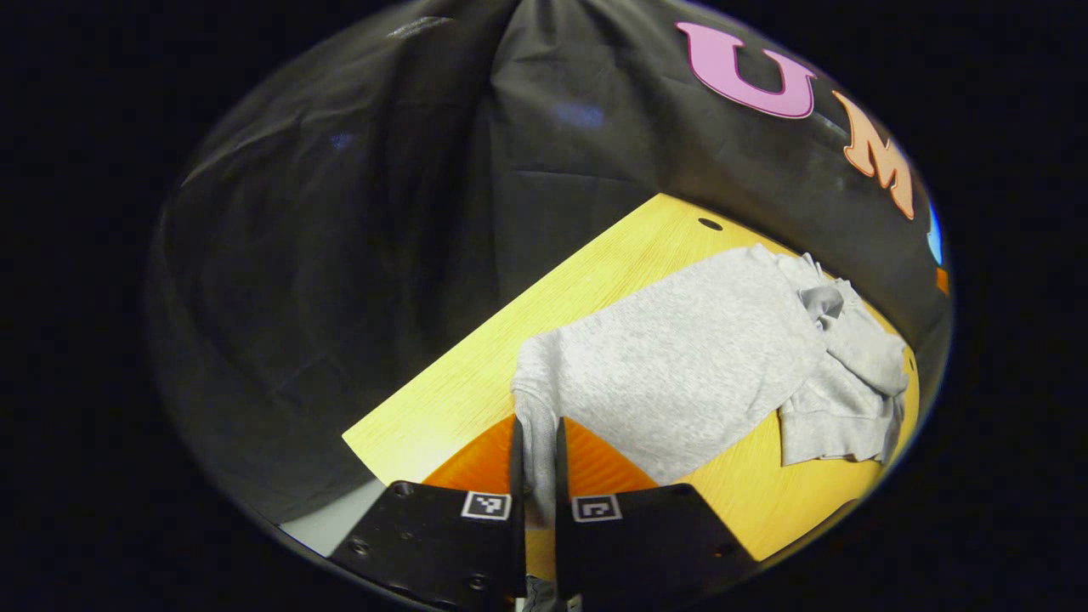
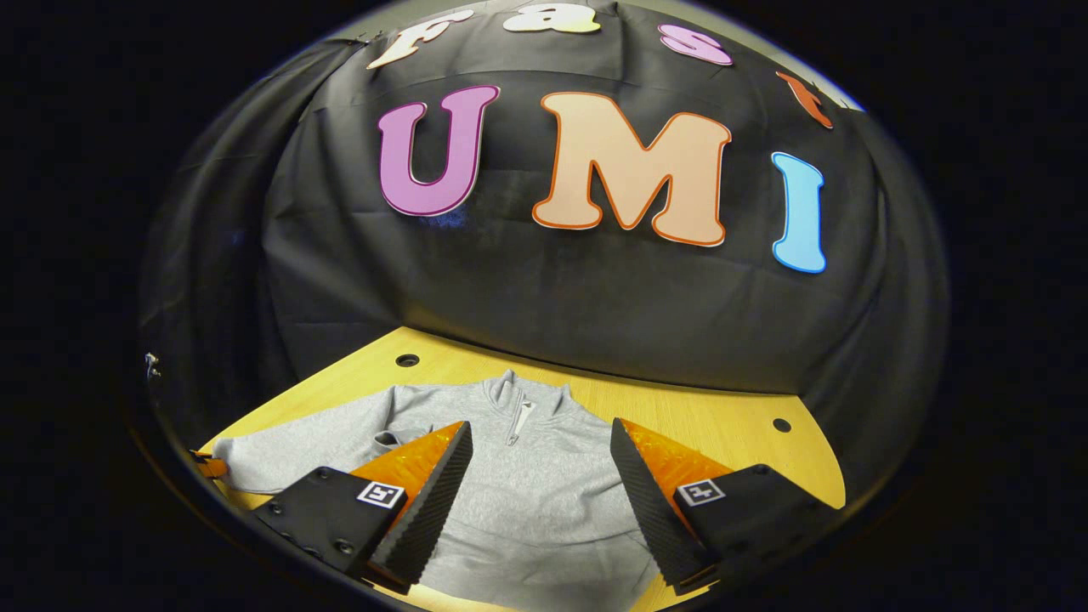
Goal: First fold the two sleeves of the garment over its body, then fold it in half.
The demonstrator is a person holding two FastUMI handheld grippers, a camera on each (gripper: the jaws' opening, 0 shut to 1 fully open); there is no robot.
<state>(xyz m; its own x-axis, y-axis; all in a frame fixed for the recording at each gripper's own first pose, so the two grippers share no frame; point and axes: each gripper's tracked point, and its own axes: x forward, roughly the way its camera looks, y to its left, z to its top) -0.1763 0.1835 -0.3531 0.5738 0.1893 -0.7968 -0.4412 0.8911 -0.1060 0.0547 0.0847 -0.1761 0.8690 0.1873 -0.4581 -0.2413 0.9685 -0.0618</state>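
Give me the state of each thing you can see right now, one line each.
Left gripper: shut on the sleeve.
Right gripper: open, hovering over the garment's body, holding nothing.
Sleeve: pinched between the left gripper's fingers, not yet folded over.
Garment: gray, lying flat on the table, zip collar toward the wall.
Table: wooden, carrying the garment.

Left gripper (image 1: pixel 537 442) with fingers nearly together, pinching a strip of soft grey fleece sweatshirt sleeve (image 1: pixel 537 425), apparently lifted off the tabletop, right gripper (image 2: pixel 541 476) jaws spread wide, poised above, holding nothing
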